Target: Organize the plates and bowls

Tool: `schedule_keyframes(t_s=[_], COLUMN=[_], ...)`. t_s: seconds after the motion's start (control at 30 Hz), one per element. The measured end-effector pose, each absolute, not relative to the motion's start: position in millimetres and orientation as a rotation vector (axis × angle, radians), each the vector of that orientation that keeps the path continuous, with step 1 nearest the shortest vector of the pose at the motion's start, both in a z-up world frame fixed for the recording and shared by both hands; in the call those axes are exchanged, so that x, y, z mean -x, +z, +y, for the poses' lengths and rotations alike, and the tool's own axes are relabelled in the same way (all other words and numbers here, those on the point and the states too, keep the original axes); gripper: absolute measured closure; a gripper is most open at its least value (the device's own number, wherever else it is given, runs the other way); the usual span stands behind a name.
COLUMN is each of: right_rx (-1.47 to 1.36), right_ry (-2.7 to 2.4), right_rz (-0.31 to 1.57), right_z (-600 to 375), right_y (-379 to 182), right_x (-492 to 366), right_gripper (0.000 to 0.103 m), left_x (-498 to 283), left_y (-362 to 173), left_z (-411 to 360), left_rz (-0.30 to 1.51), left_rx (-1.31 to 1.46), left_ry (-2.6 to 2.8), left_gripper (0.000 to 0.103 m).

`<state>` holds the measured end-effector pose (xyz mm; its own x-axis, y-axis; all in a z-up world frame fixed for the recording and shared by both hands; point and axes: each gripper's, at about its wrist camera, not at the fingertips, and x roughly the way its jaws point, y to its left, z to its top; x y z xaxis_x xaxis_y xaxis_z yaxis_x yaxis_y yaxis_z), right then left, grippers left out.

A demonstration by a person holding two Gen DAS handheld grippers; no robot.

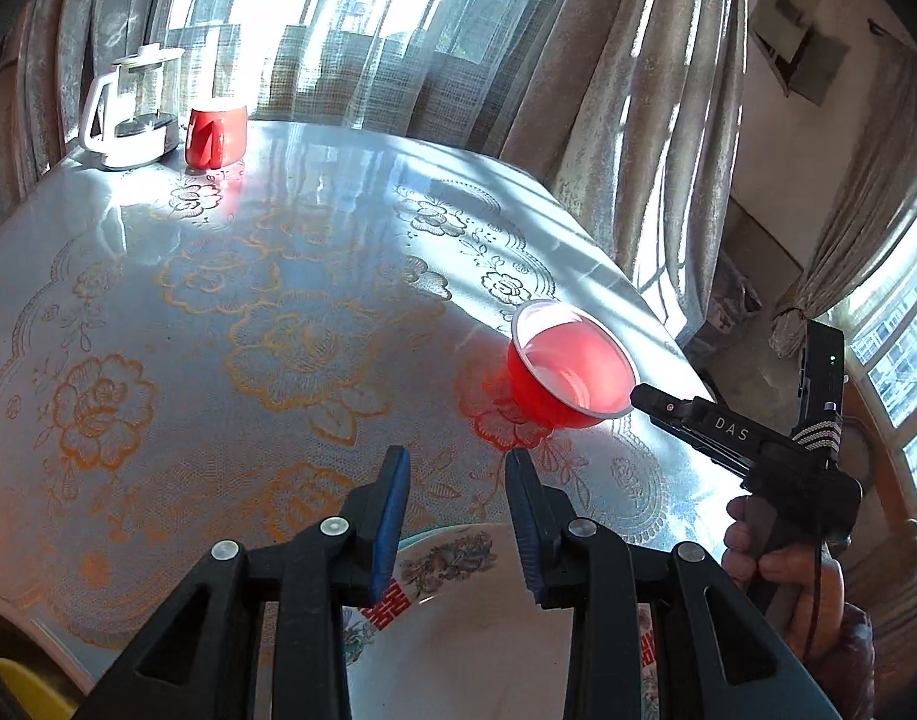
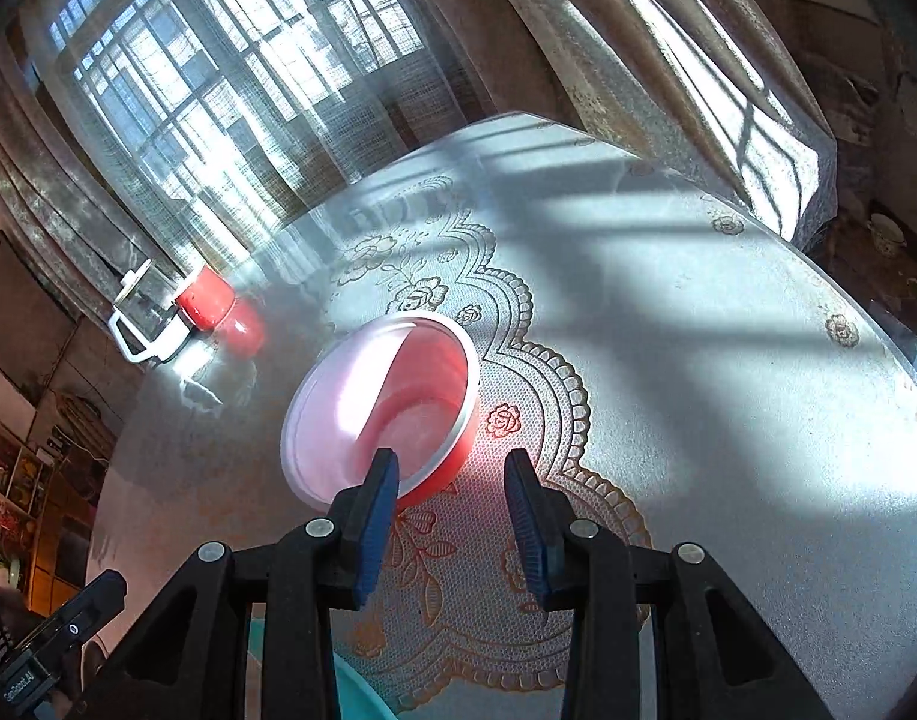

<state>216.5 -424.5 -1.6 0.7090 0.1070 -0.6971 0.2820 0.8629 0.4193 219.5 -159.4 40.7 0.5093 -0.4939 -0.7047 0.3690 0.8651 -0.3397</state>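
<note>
The red bowl point(image 2: 380, 414) sits alone on the table point(image 2: 728, 390), at 11 o'clock from the right hand-held gripper point(image 2: 452, 516), whose jaws are apart and hold nothing. The left hand-held gripper point(image 1: 458, 516) is empty too, apart over a flowered plate point(image 1: 458, 618). To do it well, I think one finger should slip inside the near rim, one outside, then squeeze gently.
</note>
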Motion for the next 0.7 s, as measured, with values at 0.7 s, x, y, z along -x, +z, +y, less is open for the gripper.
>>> schedule_keyframes(t_s=[0.7], right_rx=[-0.445], right_ry=[0.125], right_rz=[0.880], right_z=[-383.6], right_y=[-7.2], right_x=[-234.6], right_gripper=[0.076], left_x=[-245.0], left_y=[23.3], left_z=[-176.3], left_rz=[0.962], left_rx=[0.172], left_ry=[-0.529], left_gripper=[0.069])
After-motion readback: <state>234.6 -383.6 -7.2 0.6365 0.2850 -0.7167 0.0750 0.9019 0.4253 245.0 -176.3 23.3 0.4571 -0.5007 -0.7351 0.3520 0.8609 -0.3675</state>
